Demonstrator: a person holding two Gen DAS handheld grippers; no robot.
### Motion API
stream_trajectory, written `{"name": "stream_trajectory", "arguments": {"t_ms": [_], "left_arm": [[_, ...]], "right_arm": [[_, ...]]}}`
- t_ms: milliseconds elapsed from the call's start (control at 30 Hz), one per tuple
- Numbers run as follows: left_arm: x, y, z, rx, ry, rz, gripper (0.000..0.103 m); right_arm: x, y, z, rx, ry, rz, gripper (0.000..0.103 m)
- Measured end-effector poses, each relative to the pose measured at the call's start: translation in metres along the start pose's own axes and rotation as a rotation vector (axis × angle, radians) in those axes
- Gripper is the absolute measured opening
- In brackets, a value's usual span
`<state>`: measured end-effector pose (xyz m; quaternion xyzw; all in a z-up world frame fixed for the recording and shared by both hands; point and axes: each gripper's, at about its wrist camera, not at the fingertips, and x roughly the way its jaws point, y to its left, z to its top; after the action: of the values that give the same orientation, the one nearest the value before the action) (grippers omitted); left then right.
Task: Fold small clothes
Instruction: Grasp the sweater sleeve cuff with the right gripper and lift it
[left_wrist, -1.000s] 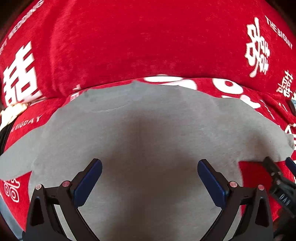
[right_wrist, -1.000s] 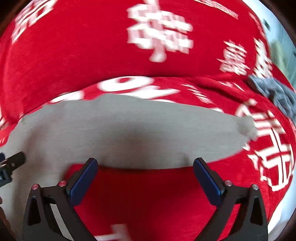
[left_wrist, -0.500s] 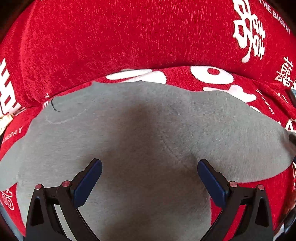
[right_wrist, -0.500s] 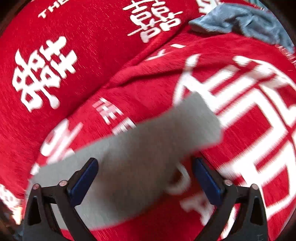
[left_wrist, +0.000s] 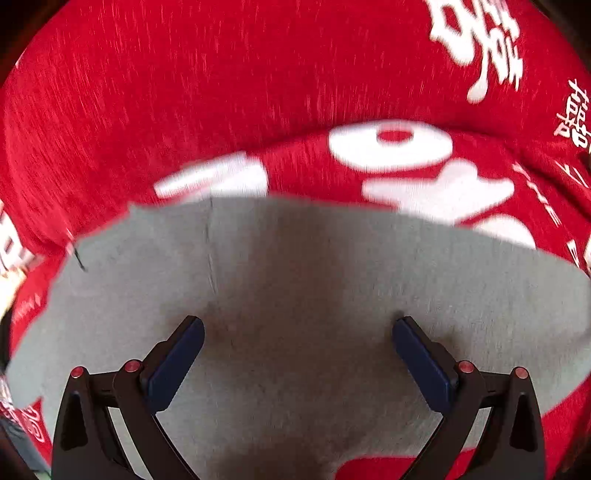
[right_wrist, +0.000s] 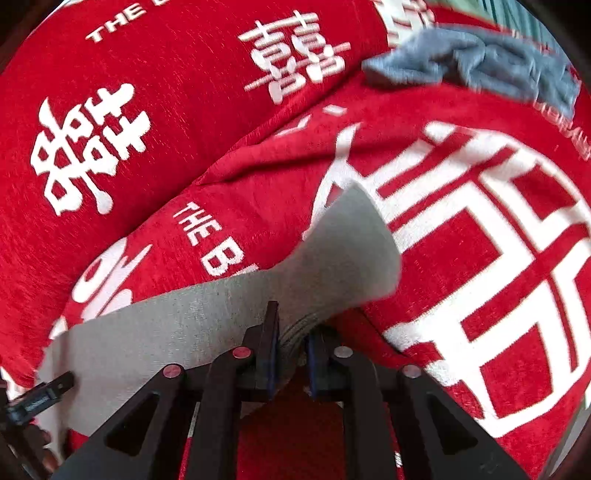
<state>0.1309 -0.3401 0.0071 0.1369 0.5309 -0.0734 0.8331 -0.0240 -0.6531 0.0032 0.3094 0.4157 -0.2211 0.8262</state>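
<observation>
A small grey garment (left_wrist: 314, 280) lies flat on a red blanket (left_wrist: 221, 92) printed with white characters. My left gripper (left_wrist: 297, 332) hovers over the garment's middle, open, with only flat cloth under its dark blue pads (left_wrist: 177, 354). In the right wrist view the garment (right_wrist: 184, 332) runs from lower left to a loose end (right_wrist: 354, 243) that curls upward. My right gripper (right_wrist: 293, 326) is closing on the garment's ribbed near edge, which is pinched between its pads. A black fingertip (right_wrist: 40, 395) of the other gripper shows at the lower left.
A crumpled blue-grey cloth (right_wrist: 472, 62) lies on the red blanket (right_wrist: 166, 122) at the far upper right. The blanket rises in a fold behind the garment. Something pale (left_wrist: 9, 291) shows at the left edge of the left wrist view.
My right gripper swung round to the garment's right end and went from wide open to pinching its edge. The left gripper slid leftward over the garment and stayed open.
</observation>
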Motion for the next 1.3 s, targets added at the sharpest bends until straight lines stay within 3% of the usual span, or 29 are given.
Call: {"name": "stream_trajectory", "arguments": {"t_ms": [33, 67, 100, 133, 200, 333, 400, 467, 500, 567, 733, 833, 900, 967, 1067, 1167, 1300], "left_arm": [[-0.002, 0.0, 0.005, 0.002, 0.003, -0.024, 0.103], [-0.002, 0.003, 0.01, -0.01, 0.005, -0.044, 0.103], [-0.003, 0.009, 0.015, -0.039, 0.002, -0.046, 0.103], [-0.002, 0.018, 0.021, -0.078, 0.002, -0.018, 0.103], [0.008, 0.03, 0.025, -0.123, 0.047, 0.028, 0.103], [0.018, 0.048, 0.004, -0.173, 0.11, -0.018, 0.103], [0.013, 0.052, -0.01, -0.189, 0.098, -0.05, 0.103], [0.006, 0.051, -0.022, -0.182, 0.085, -0.056, 0.103], [0.002, 0.047, -0.028, -0.168, 0.078, -0.051, 0.103], [-0.003, 0.04, -0.034, -0.131, 0.056, -0.042, 0.103], [-0.003, 0.021, -0.027, -0.113, 0.054, 0.015, 0.103], [-0.021, -0.002, -0.043, -0.016, 0.007, 0.031, 0.103], [-0.033, 0.0, -0.053, 0.035, -0.005, -0.014, 0.103], [-0.045, 0.014, -0.068, 0.045, 0.007, -0.109, 0.103], [-0.063, 0.053, -0.086, -0.036, 0.011, -0.203, 0.103], [-0.071, 0.104, -0.102, -0.158, -0.013, -0.174, 0.103], [-0.066, 0.173, -0.123, -0.327, 0.025, -0.181, 0.103]], "right_arm": [[-0.002, -0.005, 0.002, 0.015, -0.002, 0.018, 0.04], [-0.003, -0.011, 0.004, 0.035, -0.004, 0.038, 0.071], [-0.003, -0.016, 0.004, 0.057, -0.009, 0.055, 0.083], [-0.004, -0.023, 0.005, 0.091, -0.018, 0.079, 0.089], [-0.002, -0.039, 0.005, 0.168, -0.011, 0.15, 0.089], [0.009, -0.06, 0.0, 0.285, 0.016, 0.324, 0.089], [0.009, -0.062, 0.001, 0.3, 0.0, 0.38, 0.085], [0.005, -0.057, 0.006, 0.262, -0.008, 0.427, 0.027], [0.0, -0.05, 0.008, 0.211, -0.015, 0.424, 0.018], [-0.018, -0.034, 0.009, 0.105, -0.071, 0.366, 0.012], [-0.03, -0.015, 0.011, 0.028, -0.113, 0.252, 0.011], [-0.039, -0.008, 0.011, 0.018, -0.121, 0.24, 0.011], [-0.054, 0.002, 0.012, -0.011, -0.15, 0.24, 0.011], [-0.07, 0.018, 0.013, -0.06, -0.173, 0.233, 0.011], [-0.095, 0.05, 0.012, -0.134, -0.2, 0.232, 0.011], [-0.117, 0.096, 0.005, -0.215, -0.218, 0.25, 0.011], [-0.143, 0.179, -0.016, -0.344, -0.236, 0.281, 0.011]]}}
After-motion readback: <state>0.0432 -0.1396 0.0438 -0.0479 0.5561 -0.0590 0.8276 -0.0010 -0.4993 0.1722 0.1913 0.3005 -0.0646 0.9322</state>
